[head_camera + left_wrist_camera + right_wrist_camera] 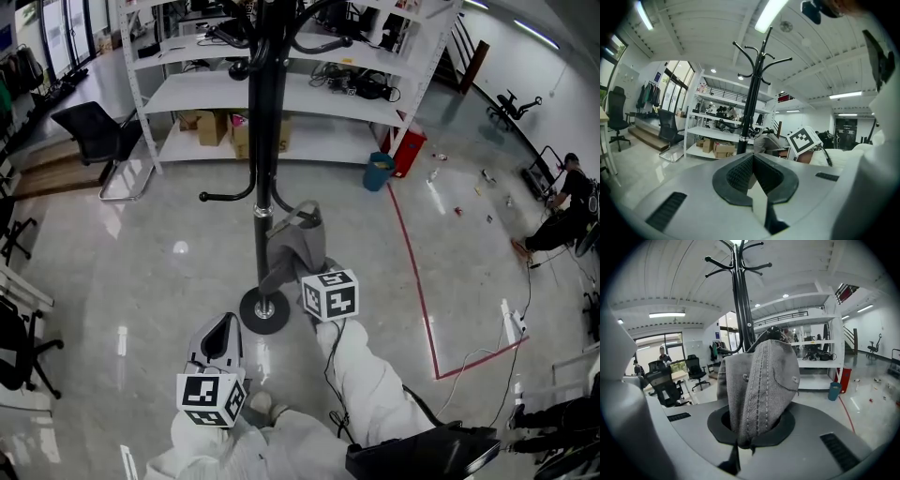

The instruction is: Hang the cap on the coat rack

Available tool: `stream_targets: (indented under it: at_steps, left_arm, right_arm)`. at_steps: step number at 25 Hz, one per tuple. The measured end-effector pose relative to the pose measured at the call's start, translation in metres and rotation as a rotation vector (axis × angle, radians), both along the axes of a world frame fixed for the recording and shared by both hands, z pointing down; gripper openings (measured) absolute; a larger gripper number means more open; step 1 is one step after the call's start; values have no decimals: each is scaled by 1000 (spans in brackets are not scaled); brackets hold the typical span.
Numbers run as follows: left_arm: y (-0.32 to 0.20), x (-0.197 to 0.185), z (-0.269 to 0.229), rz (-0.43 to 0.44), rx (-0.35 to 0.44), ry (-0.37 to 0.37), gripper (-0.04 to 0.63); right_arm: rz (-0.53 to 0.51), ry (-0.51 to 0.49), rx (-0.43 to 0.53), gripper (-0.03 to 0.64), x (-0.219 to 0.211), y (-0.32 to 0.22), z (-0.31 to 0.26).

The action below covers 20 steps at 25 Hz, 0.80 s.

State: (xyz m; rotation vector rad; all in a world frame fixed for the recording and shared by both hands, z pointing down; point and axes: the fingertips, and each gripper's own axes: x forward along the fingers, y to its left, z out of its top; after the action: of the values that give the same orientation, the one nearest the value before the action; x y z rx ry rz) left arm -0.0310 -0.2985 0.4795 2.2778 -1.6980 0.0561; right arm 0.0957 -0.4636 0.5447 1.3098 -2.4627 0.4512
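Note:
The black coat rack [261, 112] rises in front of me from a round base [265, 311], with curved hooks partway up and at the top [736, 261]. A grey cap [295, 246] hangs folded right beside the pole, and my right gripper [287, 270] is shut on it. In the right gripper view the cap [761, 380] stands up out of the jaws [751, 430] and hides the lower pole. My left gripper [223, 336] is lower and to the left, shut with nothing in it [753, 161]. From it I see the rack [751, 98] and the cap [765, 142].
White shelving [281, 94] with cardboard boxes [214, 127] stands behind the rack. A black office chair [98, 131] is at the back left, more chairs [19, 337] at the left edge. A blue bin [379, 171] and a red floor line [417, 281] lie to the right. A person [562, 202] is far right.

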Motion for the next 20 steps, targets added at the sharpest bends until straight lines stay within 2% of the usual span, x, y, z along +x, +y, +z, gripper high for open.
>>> stream_targets:
  at_steps: [10, 16, 20]
  left_arm:
    - [6, -5, 7, -23, -19, 1, 2]
    - [7, -5, 9, -30, -21, -5, 2]
    - [2, -2, 10, -21, -17, -8, 2]
  right_arm:
    - [-36, 18, -36, 17, -16, -13, 17]
    - [-6, -32, -68, 17, -22, -16, 28]
    - [-2, -51, -49, 17, -25, -22, 29]
